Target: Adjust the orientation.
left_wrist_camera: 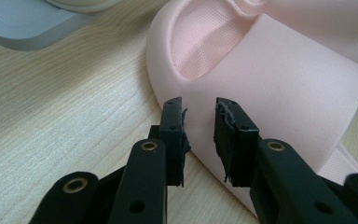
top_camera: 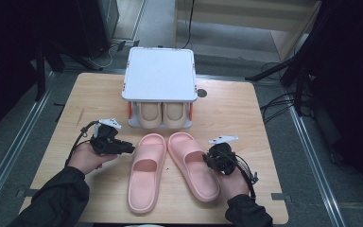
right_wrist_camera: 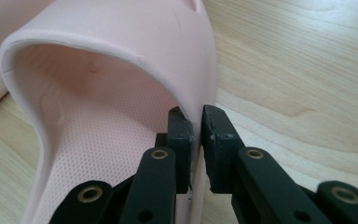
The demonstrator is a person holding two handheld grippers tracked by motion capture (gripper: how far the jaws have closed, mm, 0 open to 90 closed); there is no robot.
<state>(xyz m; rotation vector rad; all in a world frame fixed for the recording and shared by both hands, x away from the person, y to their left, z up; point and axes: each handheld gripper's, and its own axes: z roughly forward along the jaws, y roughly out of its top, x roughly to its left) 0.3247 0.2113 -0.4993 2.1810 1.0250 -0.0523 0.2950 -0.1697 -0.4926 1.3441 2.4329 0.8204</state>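
Two pink slippers lie side by side on the wooden table, toes toward the rack. Left of the left pink slipper (top_camera: 146,175) my left gripper (top_camera: 129,148) points at its outer side. In the left gripper view that gripper (left_wrist_camera: 199,112) is open, its tips just short of the left pink slipper's (left_wrist_camera: 270,79) strap wall. My right gripper (top_camera: 207,160) sits at the outer edge of the right pink slipper (top_camera: 191,165). In the right gripper view it (right_wrist_camera: 196,126) is shut on the thin strap edge of the right pink slipper (right_wrist_camera: 121,56), one jaw inside and one outside.
A white two-level shoe rack (top_camera: 159,73) stands at the table's far middle, with a pair of beige slippers (top_camera: 150,113) on its lower shelf. Bare wood (top_camera: 260,132) lies on both sides of the slippers. Dark stands and cables surround the table.
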